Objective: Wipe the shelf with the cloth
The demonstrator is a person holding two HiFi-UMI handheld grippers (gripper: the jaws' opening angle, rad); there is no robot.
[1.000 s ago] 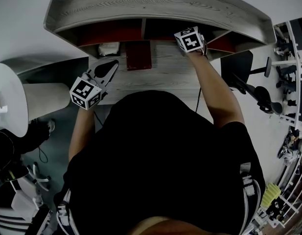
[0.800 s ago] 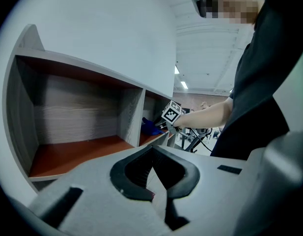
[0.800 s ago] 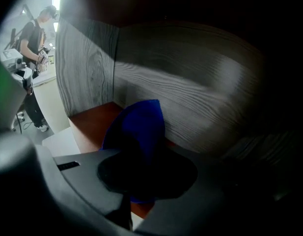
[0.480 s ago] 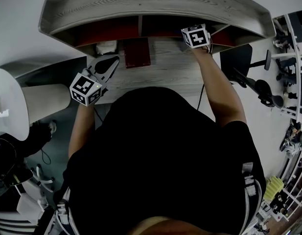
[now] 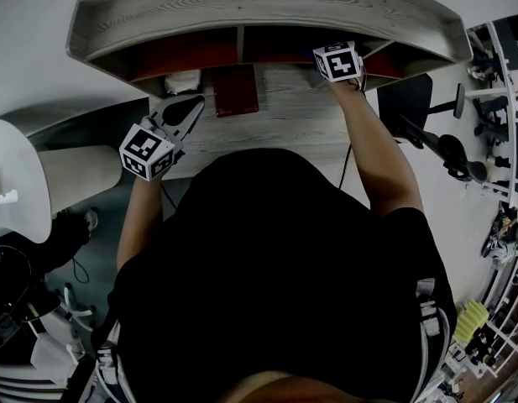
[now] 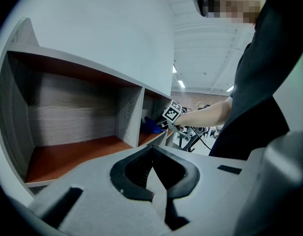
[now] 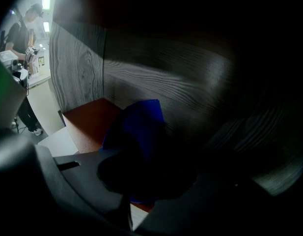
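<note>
One bay is in hand: our right gripper's fingers seem to pinch the blue cloth inside the grey wood-grain shelf; our left gripper hovers empty, fingers pressed together; we judge the other bays not yet wiped

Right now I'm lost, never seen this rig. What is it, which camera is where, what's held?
No robot: a person holds a two-jaw tool in each hand. One picture comes from a head camera looking down; the other two cameras ride on the tools. The right tool is shut on a blue cloth inside a compartment of the grey wood-grain shelf. The left tool is shut and empty, off to the left. On the pale wooden desk lie a dark red flat rectangle and a small white object.
</note>
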